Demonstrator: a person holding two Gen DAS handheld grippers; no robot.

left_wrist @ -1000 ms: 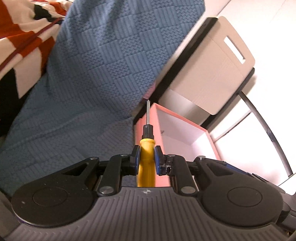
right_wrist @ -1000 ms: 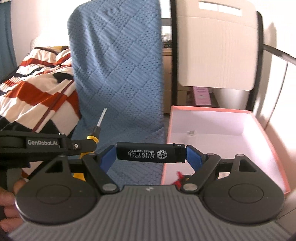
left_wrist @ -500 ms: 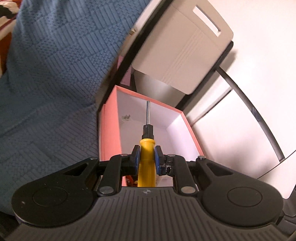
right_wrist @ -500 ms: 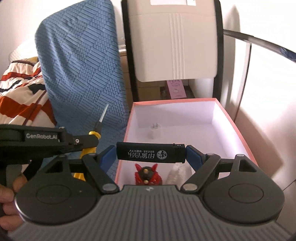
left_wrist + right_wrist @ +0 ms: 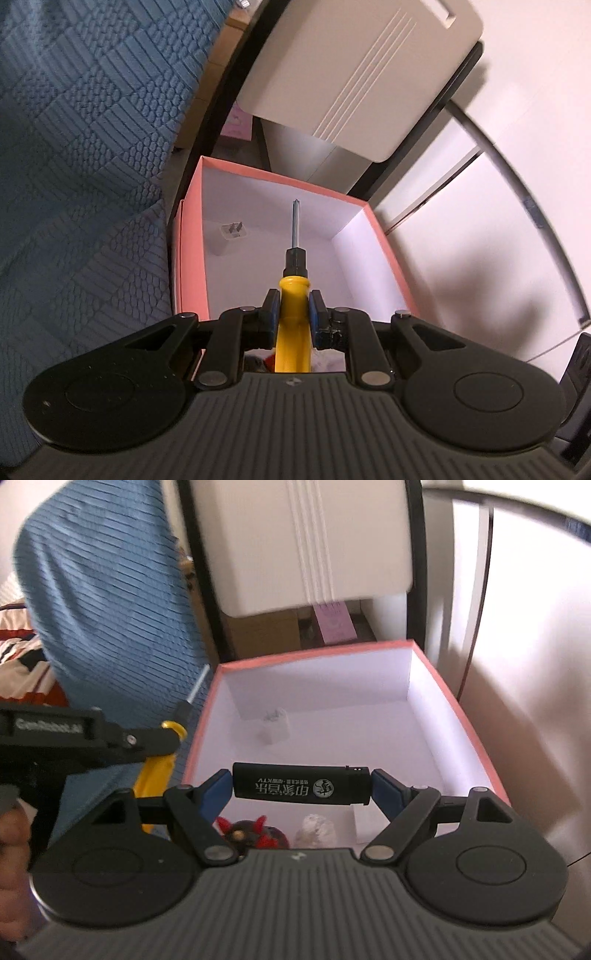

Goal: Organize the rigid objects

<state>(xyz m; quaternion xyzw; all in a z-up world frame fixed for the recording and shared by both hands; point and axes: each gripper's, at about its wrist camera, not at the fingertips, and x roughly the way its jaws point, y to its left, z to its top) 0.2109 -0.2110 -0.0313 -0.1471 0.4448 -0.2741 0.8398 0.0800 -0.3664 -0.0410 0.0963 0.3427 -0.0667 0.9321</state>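
My left gripper [image 5: 292,314] is shut on a yellow-handled screwdriver [image 5: 294,295], its shaft pointing forward over the open pink box [image 5: 190,258]. My right gripper [image 5: 301,786] is shut on a black lighter [image 5: 301,784], held crosswise above the near part of the same box [image 5: 465,720]. The left gripper [image 5: 147,738] and screwdriver [image 5: 159,771] show at the box's left edge in the right wrist view. Inside the box lie a white plug adapter [image 5: 274,729], a red spiky toy [image 5: 255,832] and a clear crumpled item [image 5: 316,827].
A blue quilted blanket [image 5: 74,147] hangs left of the box. A beige chair back with a black frame [image 5: 314,554] stands behind it. A white surface with a curved black rail [image 5: 498,258] lies to the right. A striped bedspread [image 5: 18,646] is far left.
Both grippers have moved right and forward, from over the blue blanket to over the pink box. Both grips are unchanged.
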